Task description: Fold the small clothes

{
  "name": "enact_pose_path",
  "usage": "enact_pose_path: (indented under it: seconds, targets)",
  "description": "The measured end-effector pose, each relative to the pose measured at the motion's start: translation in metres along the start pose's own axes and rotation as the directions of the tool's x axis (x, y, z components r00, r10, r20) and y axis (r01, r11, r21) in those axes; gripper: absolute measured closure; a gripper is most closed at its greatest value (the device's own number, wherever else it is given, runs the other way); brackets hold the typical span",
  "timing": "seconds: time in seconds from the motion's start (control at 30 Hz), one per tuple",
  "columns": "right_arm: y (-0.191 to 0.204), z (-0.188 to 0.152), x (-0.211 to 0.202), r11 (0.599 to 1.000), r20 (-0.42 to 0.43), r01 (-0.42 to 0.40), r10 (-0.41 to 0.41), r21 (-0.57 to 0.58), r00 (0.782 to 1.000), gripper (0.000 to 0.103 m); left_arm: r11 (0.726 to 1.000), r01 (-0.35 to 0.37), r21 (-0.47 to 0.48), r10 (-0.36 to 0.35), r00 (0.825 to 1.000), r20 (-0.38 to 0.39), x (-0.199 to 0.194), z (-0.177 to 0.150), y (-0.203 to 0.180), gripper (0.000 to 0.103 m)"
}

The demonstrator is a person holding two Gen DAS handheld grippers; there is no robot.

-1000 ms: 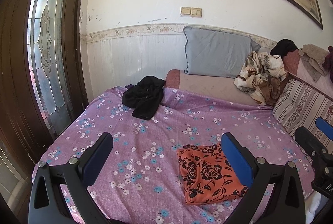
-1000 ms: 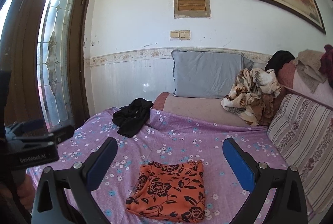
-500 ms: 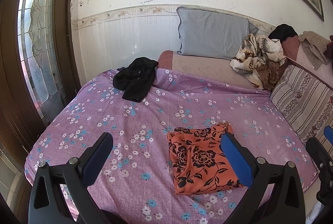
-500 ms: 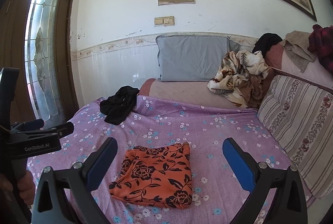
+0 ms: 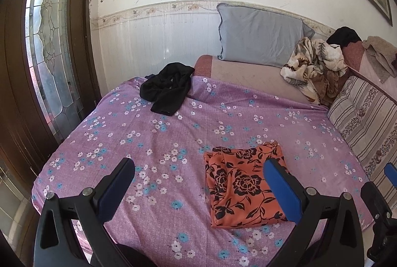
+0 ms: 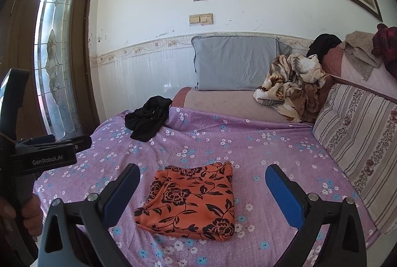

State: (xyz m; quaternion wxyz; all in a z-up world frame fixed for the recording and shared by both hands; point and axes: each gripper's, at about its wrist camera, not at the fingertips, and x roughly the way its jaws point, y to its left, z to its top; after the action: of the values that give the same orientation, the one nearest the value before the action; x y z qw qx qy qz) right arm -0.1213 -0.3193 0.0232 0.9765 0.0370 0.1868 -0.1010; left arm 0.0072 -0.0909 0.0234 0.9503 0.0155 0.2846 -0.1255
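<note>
An orange garment with black flowers [image 5: 244, 184] lies folded flat on the purple flowered bedspread [image 5: 158, 143], near the front edge; it also shows in the right wrist view [image 6: 192, 200]. A crumpled black garment [image 5: 167, 88] lies at the far left of the bed, also seen in the right wrist view [image 6: 147, 120]. My left gripper [image 5: 198, 182] is open and empty, held above the bed to the left of the orange garment. My right gripper [image 6: 202, 189] is open and empty, held above and in front of the orange garment.
A grey pillow [image 5: 260, 35] leans on the back wall. A crumpled beige blanket [image 5: 315, 66] lies at the back right. A striped cushion [image 6: 357, 140] lines the right side. A glazed wooden door [image 5: 47, 48] stands to the left.
Both grippers have pulled back and tilted, so the orange garment sits further from them and higher in the views. The garment lies unmoved. Both grippers stay open.
</note>
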Motion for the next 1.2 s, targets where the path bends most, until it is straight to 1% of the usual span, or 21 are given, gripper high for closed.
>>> enact_pose_path:
  seconds: [0.1,0.3,0.53,0.7,0.87,1.2]
  targets:
    - [-0.006,-0.001,0.001,1.0,-0.002,0.007,-0.007,0.014,1.0,0.001,1.0,0.006,0.015,-0.006,1.0,-0.017,0.005,-0.002,-0.007,0.0]
    - [-0.012,-0.001,0.004,0.999,-0.017,-0.007,0.007,0.052,1.0,0.001,0.999,0.025,0.04,-0.024,1.0,-0.012,0.005,-0.004,-0.014,0.0]
    - [-0.001,0.001,0.004,1.0,-0.015,-0.016,0.017,0.021,1.0,0.001,1.0,0.014,0.027,-0.014,1.0,0.001,0.002,-0.002,-0.007,0.0]
    - [0.004,0.005,-0.001,1.0,-0.004,-0.012,0.012,0.009,1.0,0.001,1.0,0.004,0.027,-0.005,1.0,0.024,-0.005,-0.001,-0.002,0.0]
    - [0.01,0.008,-0.007,1.0,0.004,-0.011,0.011,-0.001,1.0,0.001,0.999,0.014,0.031,-0.015,0.999,0.033,-0.011,0.0,0.0,0.0]
    - [0.022,0.013,-0.013,1.0,0.019,0.0,0.001,-0.025,1.0,0.001,1.0,0.003,0.027,-0.004,0.998,0.056,-0.016,0.0,0.01,0.0]
